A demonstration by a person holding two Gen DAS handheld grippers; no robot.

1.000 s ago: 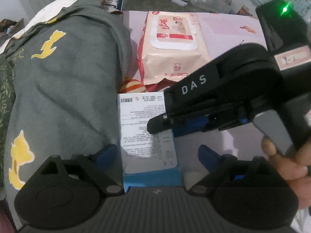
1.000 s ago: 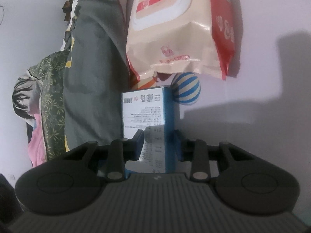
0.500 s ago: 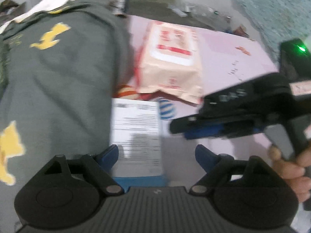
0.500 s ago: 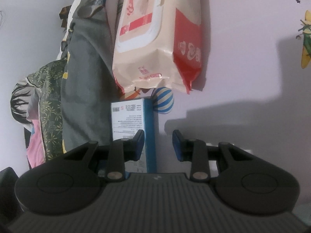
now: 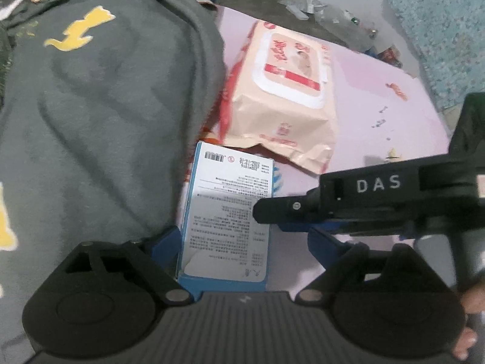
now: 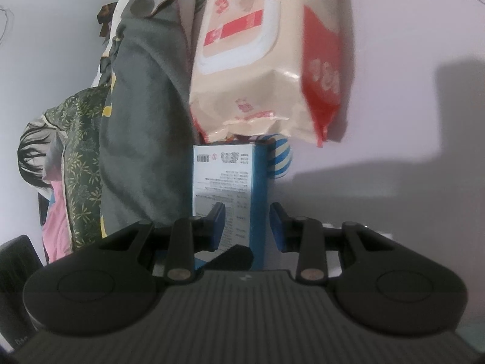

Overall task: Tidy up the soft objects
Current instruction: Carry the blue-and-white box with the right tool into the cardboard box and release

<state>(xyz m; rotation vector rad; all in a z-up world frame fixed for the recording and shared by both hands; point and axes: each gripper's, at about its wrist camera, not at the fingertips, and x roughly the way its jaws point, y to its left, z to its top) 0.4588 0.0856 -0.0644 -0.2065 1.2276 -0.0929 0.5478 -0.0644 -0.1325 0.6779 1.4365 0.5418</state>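
The grey garment (image 5: 100, 115) crowds the blue box (image 5: 227, 221) on its left; bare pink sheet (image 5: 379, 97) lies to its right.

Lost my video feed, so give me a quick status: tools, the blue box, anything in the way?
Left tool open, right tool open, both straddling blue box. Box lies flat against grey garment. Wipes pack just beyond.
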